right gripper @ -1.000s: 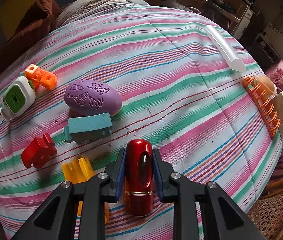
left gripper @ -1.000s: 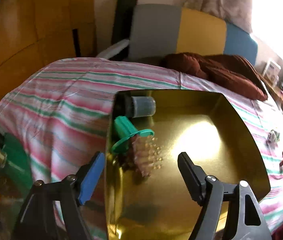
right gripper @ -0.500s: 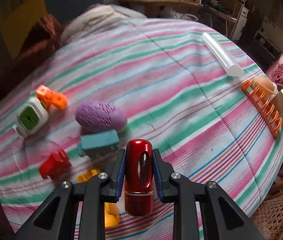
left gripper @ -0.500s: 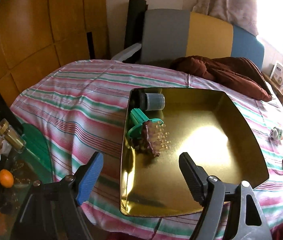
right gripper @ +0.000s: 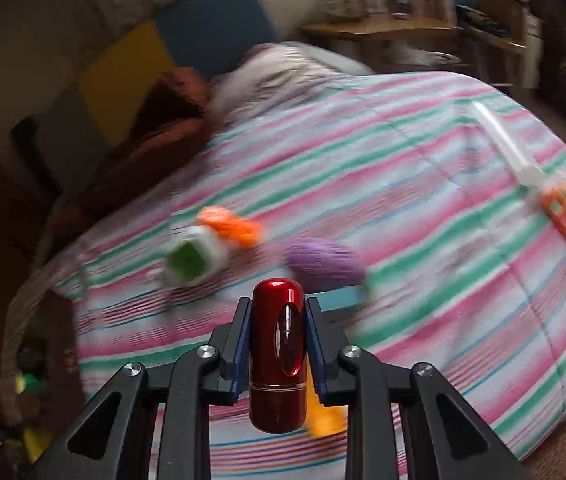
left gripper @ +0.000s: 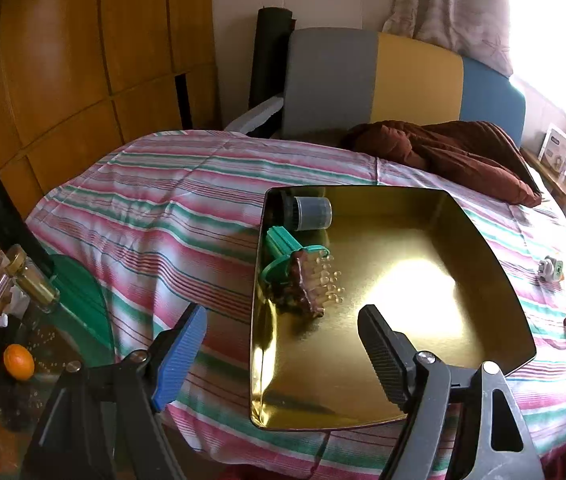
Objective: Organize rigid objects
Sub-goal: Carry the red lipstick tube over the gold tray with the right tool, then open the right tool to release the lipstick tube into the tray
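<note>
Right view motion-blurred — purple lump [right gripper: 325, 261] detail unreadable; blue block [right gripper: 341, 297] half hidden behind claw [right gripper: 278, 354].

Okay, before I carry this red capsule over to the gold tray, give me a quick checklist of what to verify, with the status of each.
1. Right gripper shut on the red capsule: ok.
2. Capsule sits straight between the pads: ok.
3. Capsule lifted off the striped bedspread: ok.
4. Bare floor in the gold tray beside the grey cap, green piece and bristled piece: ok.
5. Left gripper open and empty: ok.
6. Left gripper clear of the drop spot: not ok; it hangs over the tray's near edge.
</note>
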A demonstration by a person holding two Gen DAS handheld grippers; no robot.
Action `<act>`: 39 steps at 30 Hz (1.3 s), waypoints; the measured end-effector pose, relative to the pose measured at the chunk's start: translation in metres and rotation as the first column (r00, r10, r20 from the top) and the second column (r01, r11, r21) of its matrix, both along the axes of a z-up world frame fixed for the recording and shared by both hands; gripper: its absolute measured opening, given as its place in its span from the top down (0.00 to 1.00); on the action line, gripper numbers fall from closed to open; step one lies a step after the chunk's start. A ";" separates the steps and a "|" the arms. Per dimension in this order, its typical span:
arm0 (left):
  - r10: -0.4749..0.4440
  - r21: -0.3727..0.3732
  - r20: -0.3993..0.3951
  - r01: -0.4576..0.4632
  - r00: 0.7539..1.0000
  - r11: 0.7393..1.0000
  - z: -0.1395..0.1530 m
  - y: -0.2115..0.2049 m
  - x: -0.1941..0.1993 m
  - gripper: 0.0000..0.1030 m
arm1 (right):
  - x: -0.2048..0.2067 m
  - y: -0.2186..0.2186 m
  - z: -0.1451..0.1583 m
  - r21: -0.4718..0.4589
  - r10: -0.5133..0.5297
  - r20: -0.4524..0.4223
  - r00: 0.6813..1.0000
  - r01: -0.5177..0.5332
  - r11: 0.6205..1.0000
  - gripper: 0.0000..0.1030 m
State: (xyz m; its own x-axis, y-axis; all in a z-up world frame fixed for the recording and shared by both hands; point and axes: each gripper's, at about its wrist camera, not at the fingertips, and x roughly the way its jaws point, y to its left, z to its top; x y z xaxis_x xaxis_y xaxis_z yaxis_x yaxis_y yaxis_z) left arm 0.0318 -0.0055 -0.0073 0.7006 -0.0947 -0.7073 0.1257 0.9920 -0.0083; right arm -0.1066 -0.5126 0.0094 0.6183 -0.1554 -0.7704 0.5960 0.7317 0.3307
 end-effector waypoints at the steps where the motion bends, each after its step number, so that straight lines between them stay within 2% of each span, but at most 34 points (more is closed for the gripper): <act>1: 0.000 0.000 -0.002 0.000 1.000 1.000 0.000 0.000 0.000 0.23 | 0.010 0.015 0.008 -0.004 0.052 0.008 0.999 -0.052 0.999 0.76; 3: 0.001 0.000 0.000 -0.001 1.000 1.000 -0.001 0.002 -0.001 0.23 | 0.025 0.035 0.016 -0.008 0.122 0.010 0.992 -0.122 0.993 0.76; 7: 0.010 -0.001 -0.001 -0.010 1.000 1.000 -0.002 0.007 -0.002 0.23 | 0.064 0.099 0.024 0.007 0.304 0.009 0.953 -0.304 0.953 0.76; 10: 0.021 0.000 -0.002 -0.021 1.000 1.000 -0.004 0.011 -0.003 0.23 | 0.093 0.156 0.024 0.033 0.443 0.011 0.897 -0.443 0.896 0.76; 14: 0.032 -0.002 -0.005 -0.032 0.999 0.999 -0.006 0.018 -0.004 0.23 | 0.127 0.238 0.013 0.094 0.606 0.010 0.795 -0.604 0.791 0.76; 19: 0.067 -0.008 -0.012 -0.067 0.998 0.998 -0.010 0.033 -0.005 0.23 | 0.159 0.322 -0.010 0.171 0.718 -0.010 0.696 -0.706 0.687 0.76; 24: 0.121 -0.002 -0.023 -0.121 0.992 0.993 -0.016 0.055 -0.004 0.23 | 0.180 0.371 -0.033 0.244 0.754 -0.020 0.656 -0.728 0.640 0.76; 27: 0.153 -0.005 -0.024 -0.154 0.988 0.988 -0.018 0.069 -0.006 0.23 | 0.190 0.388 -0.043 0.275 0.763 -0.044 0.645 -0.727 0.630 0.76; 36: 0.194 -0.017 -0.038 -0.194 0.980 0.981 -0.025 0.086 -0.006 0.23 | 0.217 0.427 -0.081 0.388 0.750 -0.093 0.655 -0.670 0.633 0.76; 39: 0.190 -0.015 -0.040 -0.191 0.981 0.981 -0.027 0.086 -0.007 0.24 | 0.220 0.434 -0.089 0.414 0.758 -0.100 0.644 -0.666 0.621 0.73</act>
State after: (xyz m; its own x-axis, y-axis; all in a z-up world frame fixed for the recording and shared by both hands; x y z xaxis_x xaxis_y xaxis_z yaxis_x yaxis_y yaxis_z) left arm 0.0244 0.0801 -0.0339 0.6794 0.0248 -0.7333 -0.0666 0.9974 -0.0279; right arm 0.1138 -0.0788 -0.0795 0.2120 0.5262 -0.8235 0.0209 0.8400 0.5422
